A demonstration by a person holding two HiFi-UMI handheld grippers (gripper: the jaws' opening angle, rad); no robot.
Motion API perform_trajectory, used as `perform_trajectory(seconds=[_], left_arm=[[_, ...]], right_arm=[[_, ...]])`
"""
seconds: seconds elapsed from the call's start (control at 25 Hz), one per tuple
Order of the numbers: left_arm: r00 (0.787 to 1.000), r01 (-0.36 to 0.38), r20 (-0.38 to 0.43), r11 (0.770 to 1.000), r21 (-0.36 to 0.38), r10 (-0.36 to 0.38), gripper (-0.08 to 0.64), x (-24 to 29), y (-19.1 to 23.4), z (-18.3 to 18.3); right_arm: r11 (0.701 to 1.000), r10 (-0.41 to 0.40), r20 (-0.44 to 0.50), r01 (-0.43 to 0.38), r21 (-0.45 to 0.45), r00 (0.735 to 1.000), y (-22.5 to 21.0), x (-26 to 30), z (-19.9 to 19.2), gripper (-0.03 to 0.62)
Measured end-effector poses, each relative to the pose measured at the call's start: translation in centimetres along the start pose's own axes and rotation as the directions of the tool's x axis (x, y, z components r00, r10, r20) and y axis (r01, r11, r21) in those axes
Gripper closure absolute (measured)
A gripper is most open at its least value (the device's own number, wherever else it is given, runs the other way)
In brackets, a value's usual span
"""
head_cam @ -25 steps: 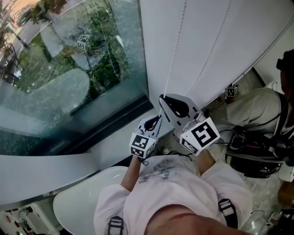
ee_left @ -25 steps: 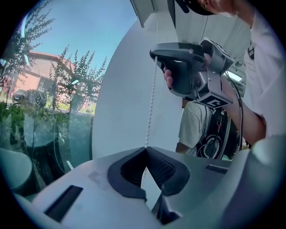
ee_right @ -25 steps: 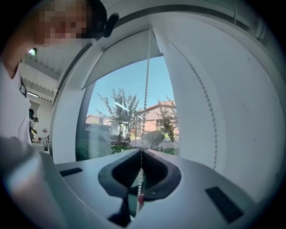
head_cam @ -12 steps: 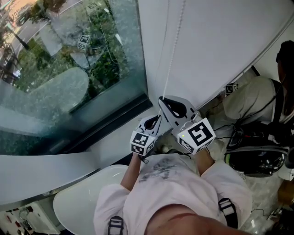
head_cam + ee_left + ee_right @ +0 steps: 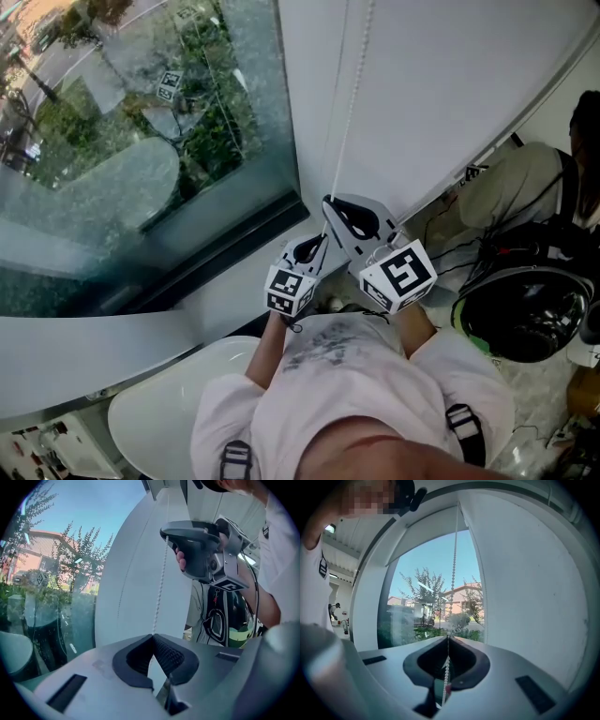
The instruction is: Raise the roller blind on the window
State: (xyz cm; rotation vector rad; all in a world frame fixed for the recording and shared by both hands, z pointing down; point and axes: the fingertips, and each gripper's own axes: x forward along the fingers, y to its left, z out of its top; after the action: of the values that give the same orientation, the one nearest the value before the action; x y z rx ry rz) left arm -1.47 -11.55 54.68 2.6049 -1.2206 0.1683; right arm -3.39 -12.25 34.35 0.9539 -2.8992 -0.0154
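A white roller blind [image 5: 450,84] hangs over the right part of the window [image 5: 141,141]. Its white bead chain [image 5: 349,103] runs down in front of the blind to both grippers. My right gripper [image 5: 328,202] is the upper one and is shut on the chain; in the right gripper view the beads [image 5: 453,573] pass between its closed jaws [image 5: 448,637]. Just below it, my left gripper [image 5: 322,244] is also shut on the chain. In the left gripper view the chain [image 5: 161,588] rises from its closed tips [image 5: 152,636] to the right gripper [image 5: 166,537].
A white sill [image 5: 94,361] curves under the glass, with a white rounded surface [image 5: 159,412] below it. At the right, a person in pale clothes [image 5: 506,192] sits by a dark helmet [image 5: 520,319] and cables on the floor.
Both grippers have stayed almost in place on the chain. The person at the right has shifted, and more of the dark helmet shows.
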Motion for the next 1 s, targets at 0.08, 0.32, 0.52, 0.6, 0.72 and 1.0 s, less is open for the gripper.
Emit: perform_trajectory(seconds=[0.08, 0.32, 0.52, 0.6, 0.72, 1.0], left_arm=[[1.000, -0.003, 0.011, 1.000, 0.003, 0.003, 0.552, 0.1, 0.0, -0.1], [0.999, -0.008, 0.039, 1.000, -0.007, 0.008, 0.552, 0.4, 0.1, 0.0], [0.998, -0.005, 0.055, 1.000, -0.009, 0.005, 0.551, -0.4, -0.5, 0.7], [0.998, -0.008, 0.062, 1.000, -0.001, 0.008, 0.551, -0.5, -0.5, 0.9], [0.997, -0.018, 0.076, 1.000, 0.010, 0.017, 0.551, -0.6, -0.5, 1.3], [0.990, -0.049, 0.131, 0.998, 0.037, 0.044, 0.549, -1.6, -0.2, 3.3]], right_arm=[[1.000, -0.006, 0.012, 0.006, -0.011, 1.000, -0.1, 0.0, -0.2, 0.528], [0.997, -0.012, 0.055, 0.016, -0.079, 0.998, -0.3, -0.1, -0.3, 0.528], [0.993, -0.022, 0.078, 0.031, -0.115, 0.997, 0.1, -0.6, 0.5, 0.526], [0.992, -0.017, 0.090, 0.028, -0.124, 0.996, 0.2, -0.6, 0.8, 0.526], [0.990, -0.018, 0.083, 0.030, -0.140, 0.996, 0.0, -0.7, 0.7, 0.526], [0.986, -0.038, 0.107, 0.055, -0.160, 0.994, -0.2, -1.2, 0.9, 0.493]])
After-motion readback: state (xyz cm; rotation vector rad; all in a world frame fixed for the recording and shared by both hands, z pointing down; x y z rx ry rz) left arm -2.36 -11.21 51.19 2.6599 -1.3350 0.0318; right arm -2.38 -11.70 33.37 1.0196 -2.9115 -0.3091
